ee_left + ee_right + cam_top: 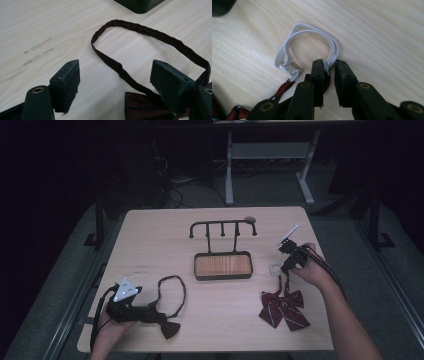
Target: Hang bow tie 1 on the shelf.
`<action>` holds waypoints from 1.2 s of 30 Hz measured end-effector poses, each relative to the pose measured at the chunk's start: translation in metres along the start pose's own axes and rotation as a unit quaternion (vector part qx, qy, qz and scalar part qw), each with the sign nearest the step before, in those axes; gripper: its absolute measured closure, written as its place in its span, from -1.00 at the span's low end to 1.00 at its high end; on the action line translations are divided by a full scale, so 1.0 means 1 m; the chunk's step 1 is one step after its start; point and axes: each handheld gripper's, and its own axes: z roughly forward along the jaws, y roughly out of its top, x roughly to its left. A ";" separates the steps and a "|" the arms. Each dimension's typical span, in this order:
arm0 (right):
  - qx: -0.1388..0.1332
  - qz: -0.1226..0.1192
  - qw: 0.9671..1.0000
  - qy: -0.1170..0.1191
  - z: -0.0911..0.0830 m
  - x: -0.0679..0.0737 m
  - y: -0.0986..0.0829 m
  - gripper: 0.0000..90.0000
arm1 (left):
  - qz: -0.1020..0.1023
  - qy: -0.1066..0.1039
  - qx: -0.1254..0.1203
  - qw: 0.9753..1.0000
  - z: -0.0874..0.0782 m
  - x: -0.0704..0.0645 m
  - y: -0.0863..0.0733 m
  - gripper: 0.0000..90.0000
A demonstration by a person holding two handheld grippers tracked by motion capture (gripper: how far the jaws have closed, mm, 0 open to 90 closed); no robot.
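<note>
Bow ties lie at both ends of the bench's near edge, one for each gripper. Toward the near left corner, the left gripper (150, 312) rests low on the wood in the person's left hand (107, 330), a grey three-cornered plate (125, 290) on top of it. Its jaws stand wide apart in the left gripper view, straddling the dark bow tie (169, 327), whose knot sits between and just under them, with nothing pinched. The dark strap (140, 28) of that tie loops out ahead of the jaws (an open oval flat on the bench), reaching nearly to the corner of the tray. At the middle of the bench stands a black hanger stand (222, 250), a row of pegs on a bar above a wooden-floored tray (222, 265), with a small round brown thing (248, 219) just behind its right end; I cannot tell what that is. Toward the near right corner lies the maroon striped bow tie (282, 307), spread flat, its ribbon running up toward the right gripper (280, 270). The right hand (312, 270) holds that gripper tilted down, just beyond the tie. In the right gripper view its jaws are nearly closed, nipping the white elastic band (307, 40) at one end of its loop; the rest of the band curls on the wood ahead, ending in a small white hook (293, 72) beside the maroon ribbon (283, 90).
</note>
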 end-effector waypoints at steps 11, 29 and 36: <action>0.012 -0.008 1.000 0.006 -0.002 0.005 -0.002 0.86 | 0.001 0.001 0.000 1.000 0.000 0.000 0.000 -0.46; -0.056 -0.033 0.997 0.051 -0.048 0.020 -0.019 0.86 | 0.001 0.002 0.002 1.000 0.000 0.000 -0.001 -0.46; -0.072 -0.044 0.994 0.065 -0.064 0.025 -0.024 0.86 | 0.000 0.001 0.001 1.000 0.000 -0.001 -0.001 -0.46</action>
